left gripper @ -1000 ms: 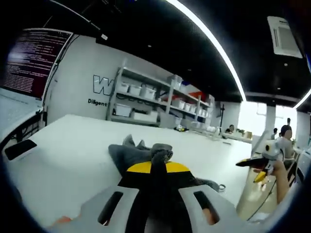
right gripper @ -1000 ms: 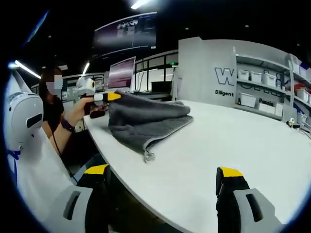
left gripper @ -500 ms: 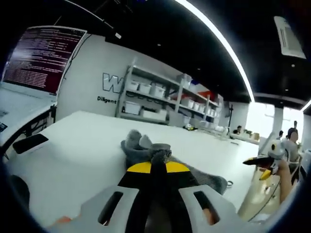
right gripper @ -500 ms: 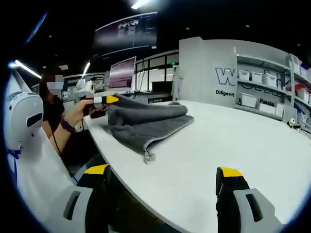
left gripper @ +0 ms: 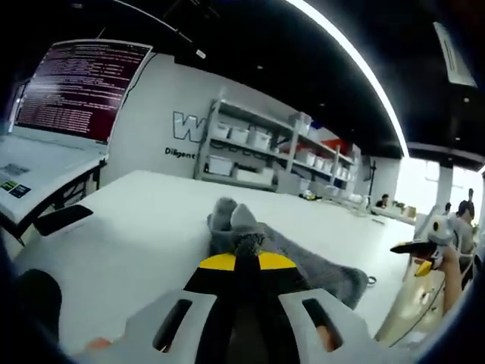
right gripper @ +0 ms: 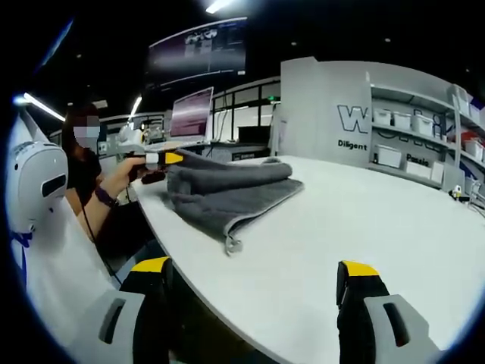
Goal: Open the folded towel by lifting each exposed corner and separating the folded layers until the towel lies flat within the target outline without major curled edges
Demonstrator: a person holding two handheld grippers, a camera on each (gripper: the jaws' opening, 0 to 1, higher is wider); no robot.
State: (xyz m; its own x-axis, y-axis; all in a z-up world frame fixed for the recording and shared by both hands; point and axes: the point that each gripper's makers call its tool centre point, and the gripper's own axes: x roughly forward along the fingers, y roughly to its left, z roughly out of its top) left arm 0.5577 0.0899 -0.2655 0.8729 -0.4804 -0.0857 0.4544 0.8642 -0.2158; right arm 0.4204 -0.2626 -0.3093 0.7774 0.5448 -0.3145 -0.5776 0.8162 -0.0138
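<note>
The left gripper (left gripper: 241, 254) has its jaws pressed together on a bunched corner of the grey towel (right gripper: 227, 189); the pinch looks placed there to raise that corner and peel the upper layer off the one beneath; in the right gripper view the same gripper sits at the towel's far edge, held by a person's hand (right gripper: 121, 176). The right gripper (right gripper: 254, 277) has its jaws spread wide with nothing between them, hanging near the table's edge, well apart from the cloth; presumably kept free for the next corner. The towel lies folded in layers near the rim of the white table (right gripper: 394, 220); no target outline can be made out.
</note>
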